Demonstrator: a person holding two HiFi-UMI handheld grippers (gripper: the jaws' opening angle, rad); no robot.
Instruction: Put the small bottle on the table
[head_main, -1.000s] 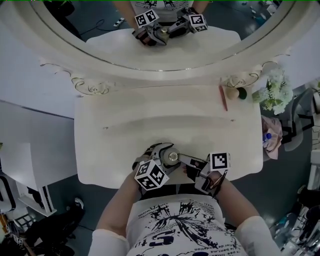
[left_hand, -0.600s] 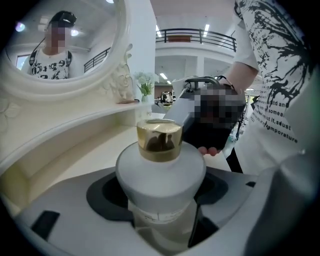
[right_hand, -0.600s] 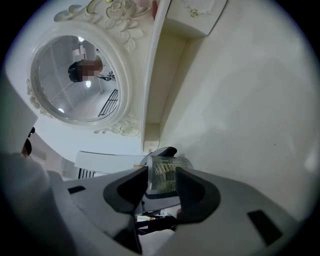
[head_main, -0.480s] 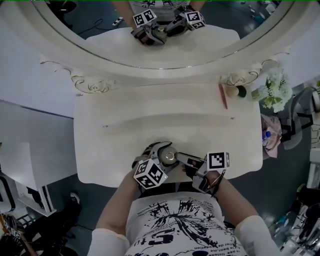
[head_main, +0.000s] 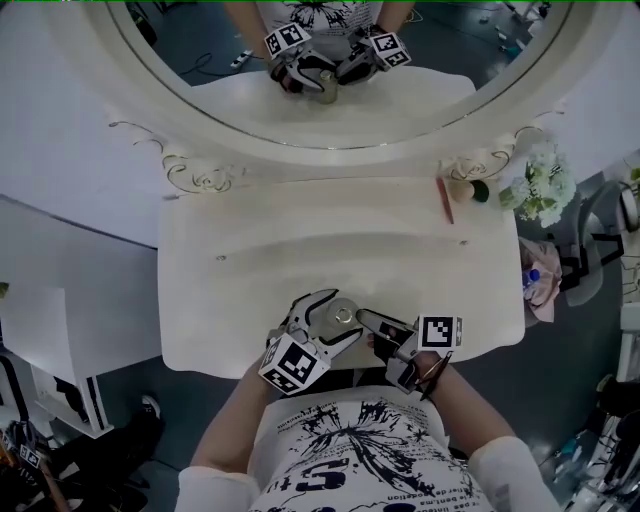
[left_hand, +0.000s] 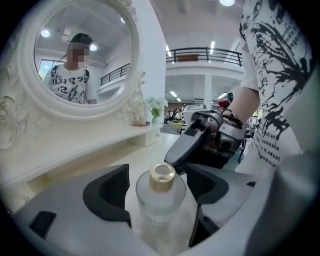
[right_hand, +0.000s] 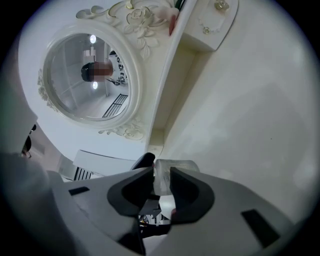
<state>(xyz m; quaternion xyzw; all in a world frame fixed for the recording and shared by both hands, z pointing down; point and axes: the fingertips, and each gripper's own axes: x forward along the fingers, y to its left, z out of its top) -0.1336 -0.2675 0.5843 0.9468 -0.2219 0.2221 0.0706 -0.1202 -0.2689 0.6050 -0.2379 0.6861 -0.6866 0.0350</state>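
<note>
The small bottle (head_main: 344, 315), frosted glass with a gold cap, is over the front edge of the white dressing table (head_main: 300, 250). My left gripper (head_main: 330, 318) is shut on its body; in the left gripper view the bottle (left_hand: 161, 197) stands upright between the dark pads (left_hand: 107, 192). My right gripper (head_main: 368, 325) reaches in from the right, its jaws closing. In the right gripper view a piece of the bottle (right_hand: 176, 166) shows at the tips and in the narrow gap of that gripper (right_hand: 161, 180). One right finger (left_hand: 192, 142) stands just behind the cap.
A large oval mirror (head_main: 330, 90) rises at the back of the table. At the back right lie a pink stick (head_main: 445, 198) and a round-headed brush (head_main: 470, 188), with white flowers (head_main: 540, 190) beside them. The person's torso is close against the table's front edge.
The right gripper's tips have come closer to the bottle's cap. The left gripper's marker cube has tipped slightly down and left. The bottle stays about where it was.
</note>
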